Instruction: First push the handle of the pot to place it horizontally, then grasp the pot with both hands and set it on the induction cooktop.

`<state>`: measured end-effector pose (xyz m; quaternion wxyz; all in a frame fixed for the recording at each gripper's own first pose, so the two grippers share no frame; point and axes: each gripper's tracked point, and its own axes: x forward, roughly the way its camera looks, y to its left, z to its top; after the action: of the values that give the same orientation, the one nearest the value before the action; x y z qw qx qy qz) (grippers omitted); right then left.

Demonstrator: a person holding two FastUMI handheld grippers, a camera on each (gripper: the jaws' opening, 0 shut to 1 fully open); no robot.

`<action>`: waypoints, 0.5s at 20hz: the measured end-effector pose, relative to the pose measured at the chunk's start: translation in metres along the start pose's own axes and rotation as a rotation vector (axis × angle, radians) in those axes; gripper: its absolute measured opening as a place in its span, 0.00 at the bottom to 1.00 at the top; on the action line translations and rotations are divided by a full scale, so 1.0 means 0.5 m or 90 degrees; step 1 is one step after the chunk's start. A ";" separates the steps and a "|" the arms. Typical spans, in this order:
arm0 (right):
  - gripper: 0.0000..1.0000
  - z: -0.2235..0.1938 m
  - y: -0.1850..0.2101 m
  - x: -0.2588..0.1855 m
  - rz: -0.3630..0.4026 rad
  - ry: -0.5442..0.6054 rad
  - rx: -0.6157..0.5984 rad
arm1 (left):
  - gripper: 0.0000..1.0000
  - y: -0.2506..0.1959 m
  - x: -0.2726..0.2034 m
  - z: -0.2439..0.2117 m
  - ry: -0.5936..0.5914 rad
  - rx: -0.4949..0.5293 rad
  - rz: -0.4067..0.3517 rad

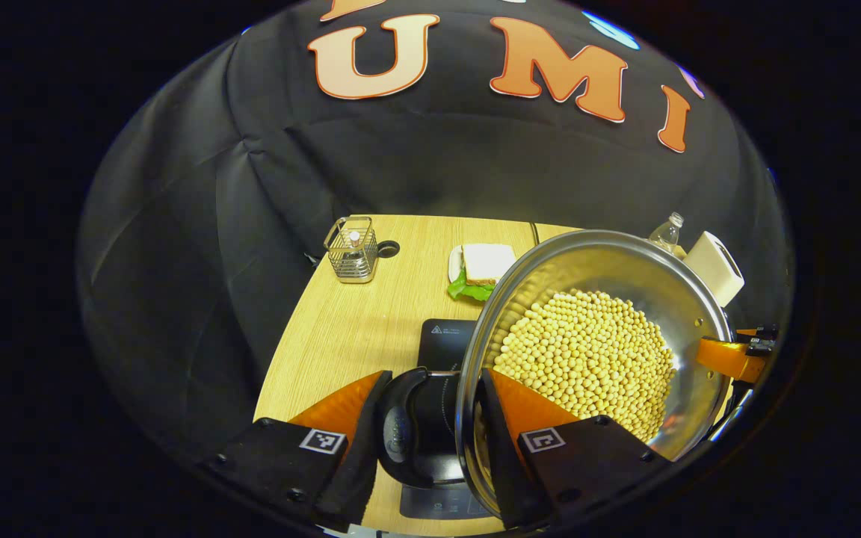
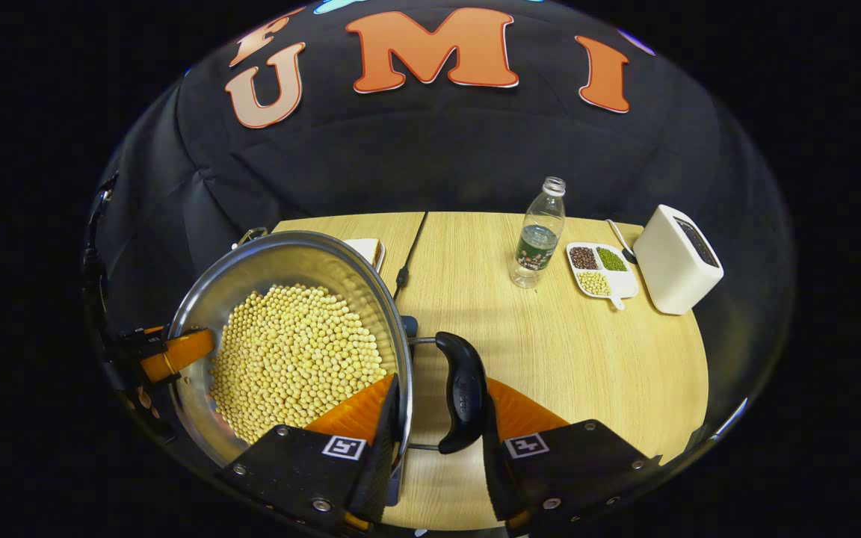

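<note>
A steel pot (image 1: 625, 261), full of yellow beans (image 1: 587, 359), hangs over the black induction cooktop (image 1: 445, 340). My left gripper (image 1: 434, 388) is shut on the pot's near side. One finger is outside the black loop handle (image 1: 404, 430) and the other inside the rim. My right gripper (image 2: 442, 388) is shut the same way on the opposite black handle (image 2: 460, 392), with its left finger inside the pot (image 2: 288, 258). Each view shows the other gripper's orange finger at the far rim (image 1: 729, 357) (image 2: 173, 353). The pot hides most of the cooktop.
On the wooden table (image 2: 565, 359) behind the pot stand a wire basket (image 1: 352, 250), a sandwich on a plate (image 1: 483, 265), a water bottle (image 2: 539, 235), a divided dish of beans (image 2: 601, 270) and a white box (image 2: 677, 258). A black cable (image 2: 408, 258) runs to the back edge.
</note>
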<state>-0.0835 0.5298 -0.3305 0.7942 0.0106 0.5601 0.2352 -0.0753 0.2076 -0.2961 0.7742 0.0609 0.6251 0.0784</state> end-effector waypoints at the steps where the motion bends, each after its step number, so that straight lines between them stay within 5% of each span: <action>1: 0.53 0.004 0.008 0.003 0.000 -0.001 0.003 | 0.71 0.016 0.000 0.002 -0.002 0.001 -0.001; 10: 0.53 -0.011 0.026 0.043 -0.015 0.019 0.024 | 0.71 0.025 0.070 -0.006 0.004 0.008 -0.017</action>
<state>-0.0875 0.5483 -0.3479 0.7884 0.0152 0.5761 0.2153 -0.0717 0.2267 -0.3278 0.7731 0.0571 0.6285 0.0643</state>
